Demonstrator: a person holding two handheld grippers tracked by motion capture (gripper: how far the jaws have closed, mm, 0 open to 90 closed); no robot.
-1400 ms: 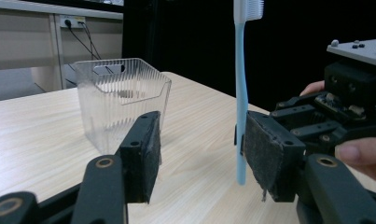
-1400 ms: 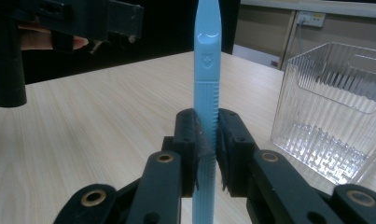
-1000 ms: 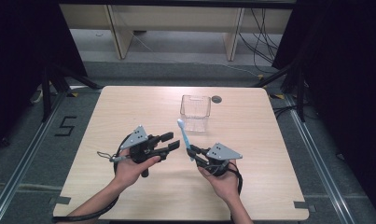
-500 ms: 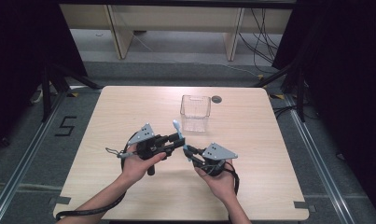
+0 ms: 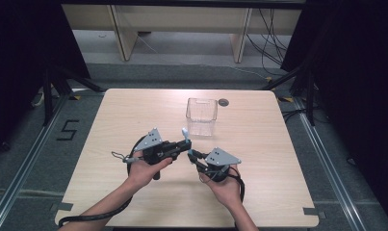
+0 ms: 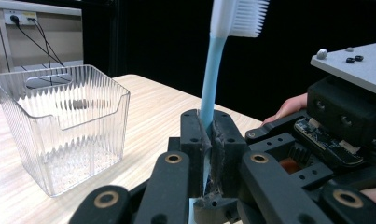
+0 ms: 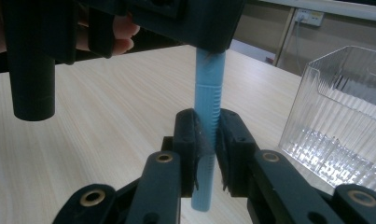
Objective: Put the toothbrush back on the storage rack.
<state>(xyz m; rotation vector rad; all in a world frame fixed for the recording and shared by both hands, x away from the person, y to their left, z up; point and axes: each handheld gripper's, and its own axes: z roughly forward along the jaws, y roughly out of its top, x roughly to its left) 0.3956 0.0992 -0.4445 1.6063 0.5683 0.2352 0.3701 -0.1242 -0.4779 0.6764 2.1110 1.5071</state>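
1. Holding a blue toothbrush (image 6: 209, 88) are two grippers, above the middle of the wooden table (image 5: 109, 130).
2. The toothbrush has a light blue handle and a white head (image 6: 239, 16) with short white bristles. Lower down, the handle has small ridges (image 7: 212, 100) on it.
3. The left gripper (image 6: 208, 140) has just closed its jaws, and they now pinch the handle tight. The brush head sticks up above them.
4. The right gripper (image 7: 209, 144) has just let its jaws out a little. The ridged end of the handle sits between them, and I cannot tell if the pads press on it.
5. In the high view, the left gripper (image 5: 178, 148) and the right gripper (image 5: 194, 155) meet tip to tip, with the white head (image 5: 185, 132) poking up.
6. A clear plastic box (image 5: 201, 115) with wavy ribbed sides stands near the toothbrush, a bit farther back on the table. It looks empty.
7. A small dark round thing (image 5: 224, 102) sits just beside the box.
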